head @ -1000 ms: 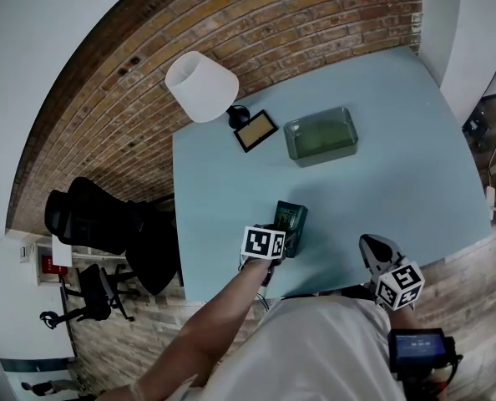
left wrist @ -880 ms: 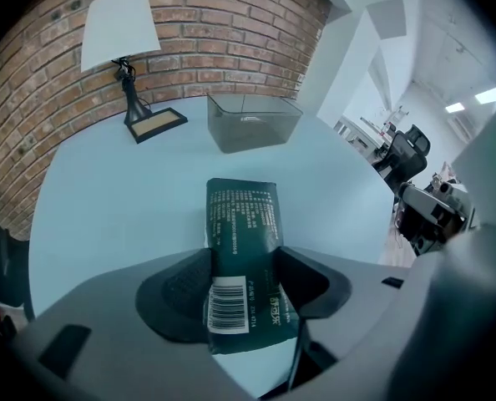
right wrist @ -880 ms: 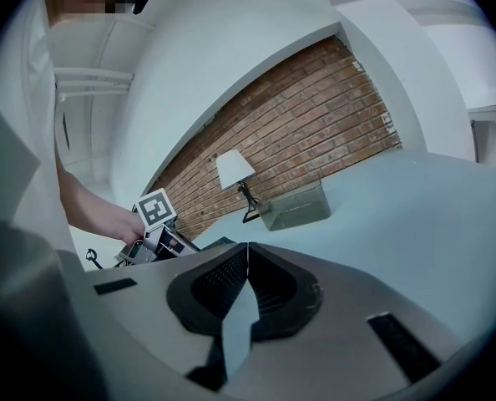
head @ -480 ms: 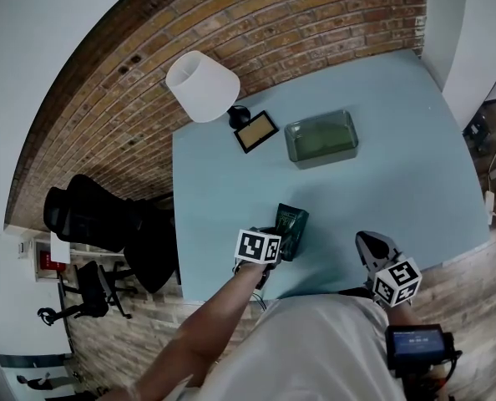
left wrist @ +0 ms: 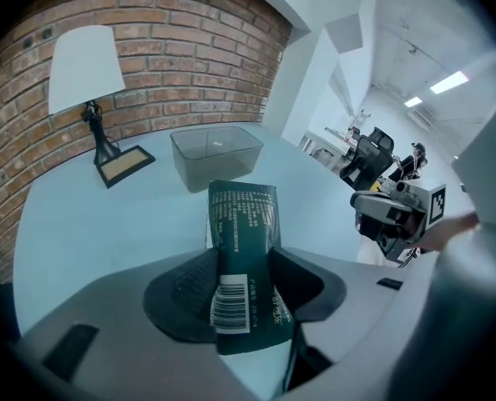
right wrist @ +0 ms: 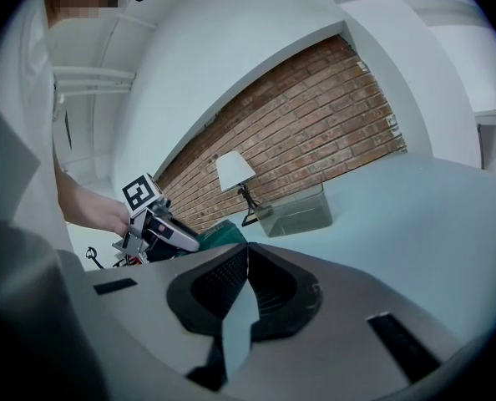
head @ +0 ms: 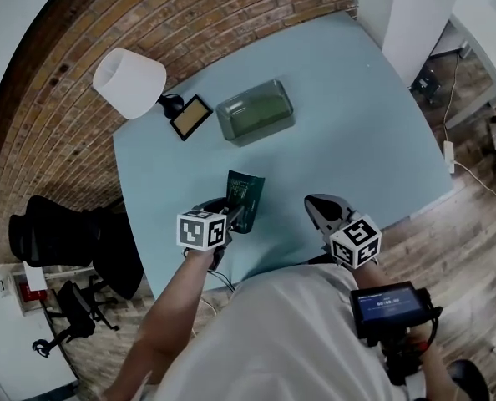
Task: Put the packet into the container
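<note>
Fingers (left wrist: pixel 183 294) of the left gripper (left wrist: pixel 241 261) clamp the packet (left wrist: pixel 241 220) by its barcode end, well short of the container (left wrist: pixel 215 150); it looks light, floppy and slick, while the right gripper (right wrist: pixel 248 253) sits closed on nothing.

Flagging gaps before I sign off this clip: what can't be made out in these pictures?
- Print on the packet: left gripper view, too small and blurred to read.
- Lower end of the packet: head view, hidden by the left tongs shut on it.
- Text on the screen by the right arm: head view, too small.
- Near edge of the table: head view, covered by the person's torso.
</note>
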### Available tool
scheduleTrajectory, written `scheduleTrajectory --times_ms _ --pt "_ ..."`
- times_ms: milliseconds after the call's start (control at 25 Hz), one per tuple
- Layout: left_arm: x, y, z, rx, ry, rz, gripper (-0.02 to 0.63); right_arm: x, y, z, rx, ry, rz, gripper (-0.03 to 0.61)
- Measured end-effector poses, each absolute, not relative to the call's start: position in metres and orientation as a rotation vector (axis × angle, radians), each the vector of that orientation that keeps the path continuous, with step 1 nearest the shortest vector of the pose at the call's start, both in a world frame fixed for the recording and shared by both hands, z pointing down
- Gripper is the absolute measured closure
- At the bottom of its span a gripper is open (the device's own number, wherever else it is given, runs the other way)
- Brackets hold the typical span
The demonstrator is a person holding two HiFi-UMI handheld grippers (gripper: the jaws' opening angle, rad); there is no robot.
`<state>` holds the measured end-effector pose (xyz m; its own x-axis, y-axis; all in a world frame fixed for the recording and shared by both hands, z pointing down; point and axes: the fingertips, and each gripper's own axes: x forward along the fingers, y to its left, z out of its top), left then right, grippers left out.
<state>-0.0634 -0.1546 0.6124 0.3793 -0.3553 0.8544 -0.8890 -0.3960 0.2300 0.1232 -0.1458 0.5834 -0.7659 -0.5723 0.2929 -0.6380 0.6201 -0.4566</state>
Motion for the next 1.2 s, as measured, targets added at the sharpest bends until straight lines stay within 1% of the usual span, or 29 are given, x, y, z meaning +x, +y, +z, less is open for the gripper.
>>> scheduleTrajectory --times_ms 680,1200 --pt "-0.018 -0.207 0.572 2.141 -0.977 0.958 0.403 0.144 -0.155 0.591 1.069 -2.713 0.862 0.568" --pt "-0.031 -0.278 0.546 2.247 -0.974 1.074 0.410 0.149 -0.158 0.592 1.106 -2.710 0.880 0.568"
